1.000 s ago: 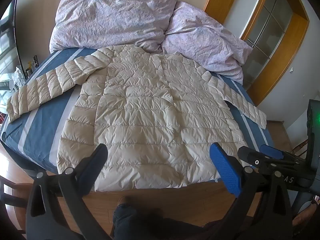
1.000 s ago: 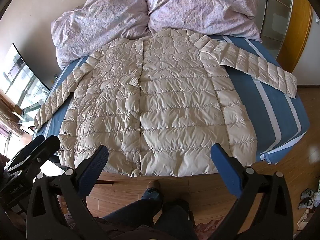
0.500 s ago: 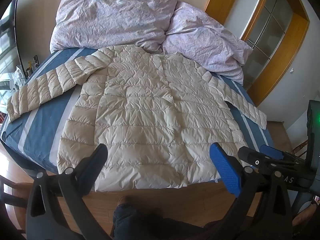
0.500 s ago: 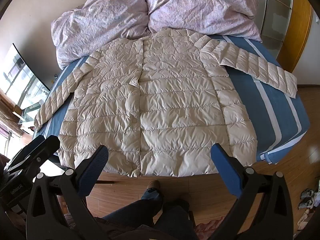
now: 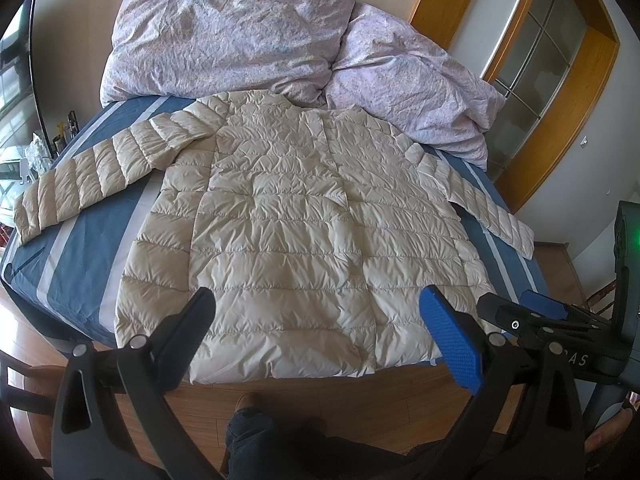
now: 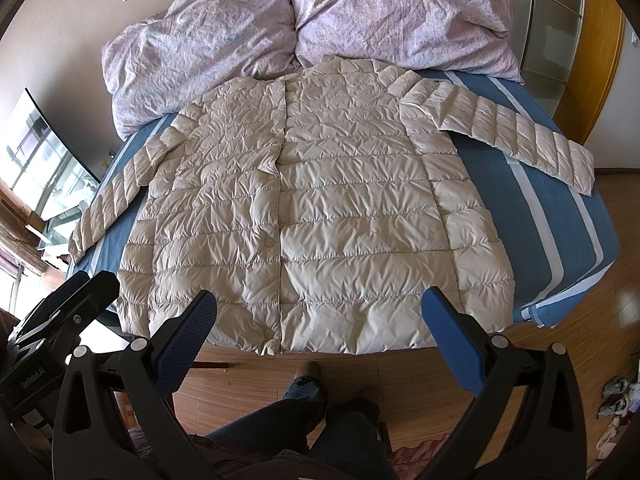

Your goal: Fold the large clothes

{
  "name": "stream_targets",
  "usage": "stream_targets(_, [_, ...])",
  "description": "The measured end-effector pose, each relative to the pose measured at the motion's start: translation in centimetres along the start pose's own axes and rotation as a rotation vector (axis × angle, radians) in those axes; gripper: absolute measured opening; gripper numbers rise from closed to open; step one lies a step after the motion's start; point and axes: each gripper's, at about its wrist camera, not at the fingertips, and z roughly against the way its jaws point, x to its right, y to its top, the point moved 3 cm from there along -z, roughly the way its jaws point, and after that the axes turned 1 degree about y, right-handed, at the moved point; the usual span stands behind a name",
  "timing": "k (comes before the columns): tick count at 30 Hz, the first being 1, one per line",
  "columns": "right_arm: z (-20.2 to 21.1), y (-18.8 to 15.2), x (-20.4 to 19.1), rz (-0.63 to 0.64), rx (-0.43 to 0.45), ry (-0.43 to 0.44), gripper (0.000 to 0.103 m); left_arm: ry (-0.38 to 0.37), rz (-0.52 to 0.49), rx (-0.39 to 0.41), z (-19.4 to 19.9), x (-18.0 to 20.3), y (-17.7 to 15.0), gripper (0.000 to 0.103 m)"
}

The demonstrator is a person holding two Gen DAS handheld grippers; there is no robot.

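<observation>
A cream quilted down jacket lies flat, front up, on a bed, both sleeves spread out to the sides and its hem at the near edge. My left gripper hovers above the floor just short of the hem, open, nothing between its fingers. My right gripper is held the same way before the hem, open and empty. In the left wrist view the right gripper's body shows at the right edge. The left gripper's body shows at the left of the right wrist view.
The bed has a blue sheet with pale stripes. Two lilac pillows lie at the head. Wooden floor and the person's legs are below. A wood-framed glass door stands at the right.
</observation>
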Motion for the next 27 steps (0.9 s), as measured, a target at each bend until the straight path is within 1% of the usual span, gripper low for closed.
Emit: stream_targets(27, [-0.04, 0.01, -0.03, -0.001, 0.0, 0.001, 0.102, -0.001, -0.001, 0.0, 0.0, 0.02, -0.01, 0.101])
